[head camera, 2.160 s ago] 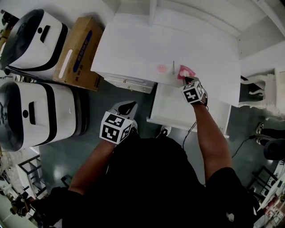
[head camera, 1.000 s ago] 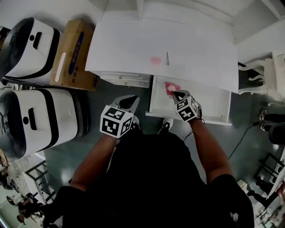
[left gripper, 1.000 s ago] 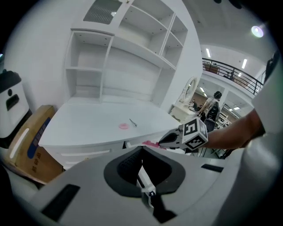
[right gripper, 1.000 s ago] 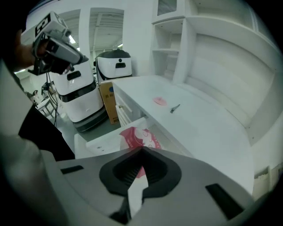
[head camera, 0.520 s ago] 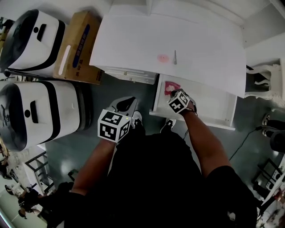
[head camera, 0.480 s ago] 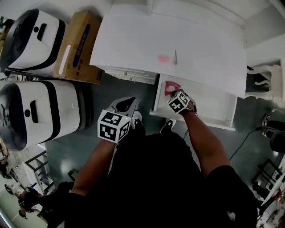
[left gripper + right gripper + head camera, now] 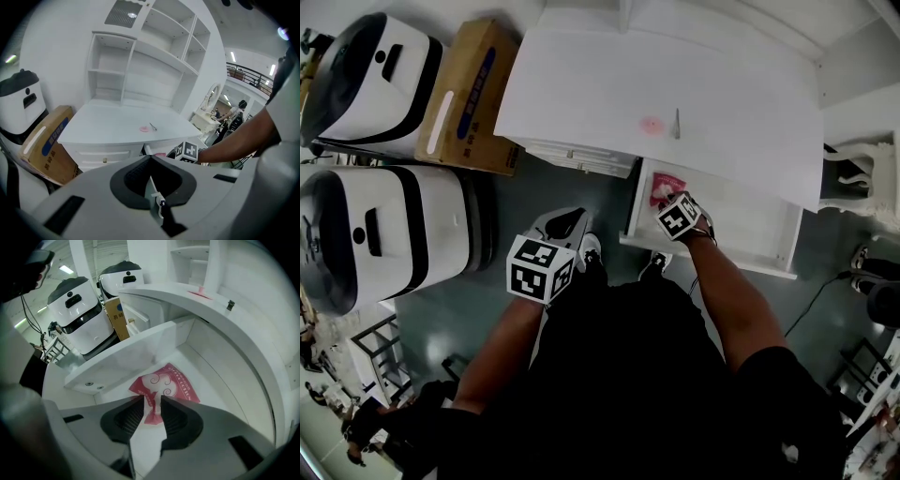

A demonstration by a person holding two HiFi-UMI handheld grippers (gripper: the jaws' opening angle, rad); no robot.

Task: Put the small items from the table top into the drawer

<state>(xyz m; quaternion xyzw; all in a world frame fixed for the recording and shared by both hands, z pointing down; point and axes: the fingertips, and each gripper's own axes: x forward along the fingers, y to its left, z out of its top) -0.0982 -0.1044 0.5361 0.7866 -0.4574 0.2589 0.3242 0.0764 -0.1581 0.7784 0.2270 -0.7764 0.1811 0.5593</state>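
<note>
Left tool [image 7: 150,161] held low, close to the person's body and short of the drawer: jaws pressed together, nothing in them.

Right tool [image 7: 151,400] down inside the open drawer [image 7: 225,380], jaws a narrow gap apart (not pinching).

Red packet [image 7: 166,385] lies flat on the drawer floor toward its left end. Its near corner pokes into that gap and the rest spreads beyond the tips. Whether a pad touches it, cannot tell. From overhead the tool's marker cube covers that corner.

On the white surface [image 7: 609,84] above the drawer: a small pink thing [image 7: 652,125] and a slim grey stick [image 7: 678,123] just beside it, both too small to identify.

Left of the surface, a cardboard box [image 7: 464,89] on the floor.
</note>
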